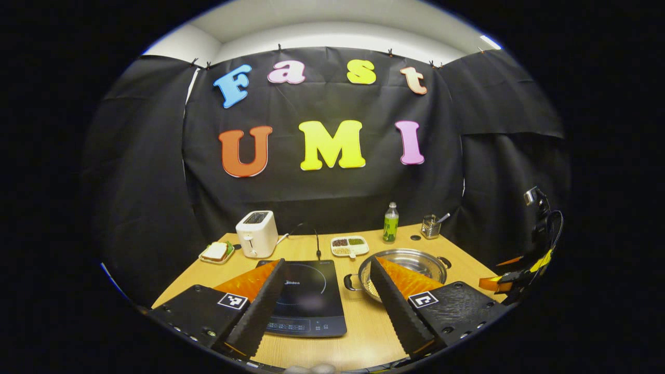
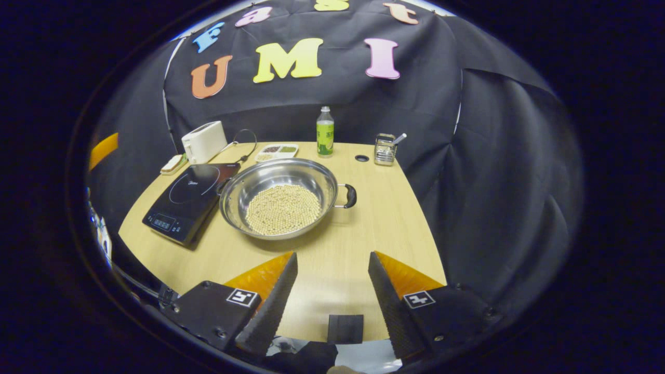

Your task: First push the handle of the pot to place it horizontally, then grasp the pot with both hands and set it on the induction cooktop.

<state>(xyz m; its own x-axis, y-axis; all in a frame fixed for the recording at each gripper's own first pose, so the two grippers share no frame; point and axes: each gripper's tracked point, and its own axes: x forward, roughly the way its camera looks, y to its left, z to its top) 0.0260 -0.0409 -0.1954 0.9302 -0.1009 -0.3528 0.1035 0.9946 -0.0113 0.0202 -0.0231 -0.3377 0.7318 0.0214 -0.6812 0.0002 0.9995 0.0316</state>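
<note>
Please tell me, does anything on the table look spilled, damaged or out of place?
Nothing stands out. The round steel pot stands upright beside the black induction cooktop, with its pale beans all inside. The white toaster and green bottle stand upright.

A staged recording booth dressed as a kitchen — black cloth walls clipped up under a white ceiling, light wooden table, black glass induction cooktop, white two-slot toaster, round steel pot of beans.
</note>
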